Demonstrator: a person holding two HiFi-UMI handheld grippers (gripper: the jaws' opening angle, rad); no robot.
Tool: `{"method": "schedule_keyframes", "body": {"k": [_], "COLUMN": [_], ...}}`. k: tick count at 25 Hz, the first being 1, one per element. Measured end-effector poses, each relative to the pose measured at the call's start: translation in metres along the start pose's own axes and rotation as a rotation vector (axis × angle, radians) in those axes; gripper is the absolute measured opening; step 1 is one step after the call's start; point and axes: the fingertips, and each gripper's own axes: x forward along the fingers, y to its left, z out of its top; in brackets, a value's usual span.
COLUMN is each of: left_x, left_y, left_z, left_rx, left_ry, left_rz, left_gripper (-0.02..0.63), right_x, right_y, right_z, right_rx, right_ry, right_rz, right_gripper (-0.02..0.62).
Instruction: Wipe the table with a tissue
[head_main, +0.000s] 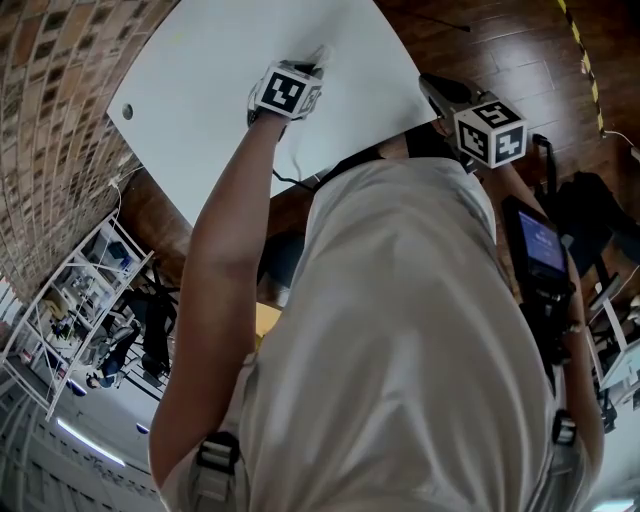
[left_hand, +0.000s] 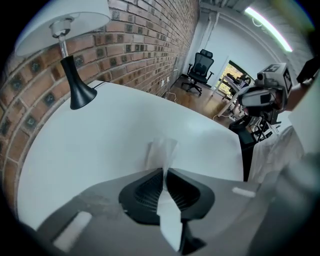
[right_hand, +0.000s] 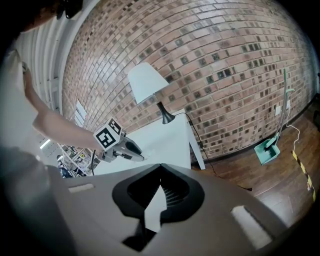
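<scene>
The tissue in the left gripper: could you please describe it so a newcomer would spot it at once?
On the white table beside the brick wall, the left gripper points down. Pinched in its jaws is the tissue, a thin, crumpled white sheet poking past the tips, soft unlike the black-stemmed lamp nearby.

Soft bright room light, glaring ceiling strip (left_hand: 270, 30), heavy fisheye warp, dark corners.

An office is indicated by a brick wall (right_hand: 225, 75), wood floor (head_main: 480, 40), 1 office chair (left_hand: 201, 70) far off, stocked shelves (head_main: 75, 300) and a table (left_hand: 100, 145) bearing 1 lamp (left_hand: 75, 87).
</scene>
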Motion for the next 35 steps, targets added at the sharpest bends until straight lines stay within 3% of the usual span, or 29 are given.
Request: {"method": "schedule_keyframes", "body": {"k": [12,16,19,21,24,26,30,33,35], "left_x": [0.014,0.022,0.02,0.012,-0.013,-0.025,-0.023,-0.021,-0.016], "left_y": [-0.064,-0.097,-0.106,-0.091,-0.028,0.011,0.037,0.034,0.019], "left_z": [-0.005,-0.01,-0.008,-0.008,-0.016,-0.026,-0.04,-0.04,-0.037], "left_rx": [-0.039,-0.004,0.004,-0.064,-0.264,-0.336,-0.322,-0.329,-0.328], "left_ry": [-0.023,-0.002,-0.049,-0.116,-0.206,-0.222,-0.189,-0.179,-0.175], "left_rz": [-0.062,-0.108,-0.11,-0.075,0.052,0.116,0.152,0.177,0.153], "left_gripper": [0.031,0.031,0.032,0.032,0.032,0.032,0.032,0.034,0.032], "right_x": [0.001,0.003,0.004,0.003,0.002,0.003,0.003,0.0,0.0], "right_y": [0.002,0.006,0.007,0.006,0.004,0.005,0.006,0.003,0.0], "right_z": [-0.001,0.001,0.004,0.004,0.005,0.003,-0.004,-0.005,-0.003], "right_rx": [0.007,-0.001,-0.007,-0.01,-0.013,-0.015,-0.016,-0.022,-0.025], "right_ry": [-0.001,-0.001,-0.004,-0.004,-0.002,0.004,0.022,0.027,0.027], "right_rz": [0.005,0.015,0.019,0.019,0.017,0.017,0.022,0.024,0.024], "right_gripper": [0.008,0.008,0.008,0.008,0.008,0.008,0.008,0.008,0.008]}}
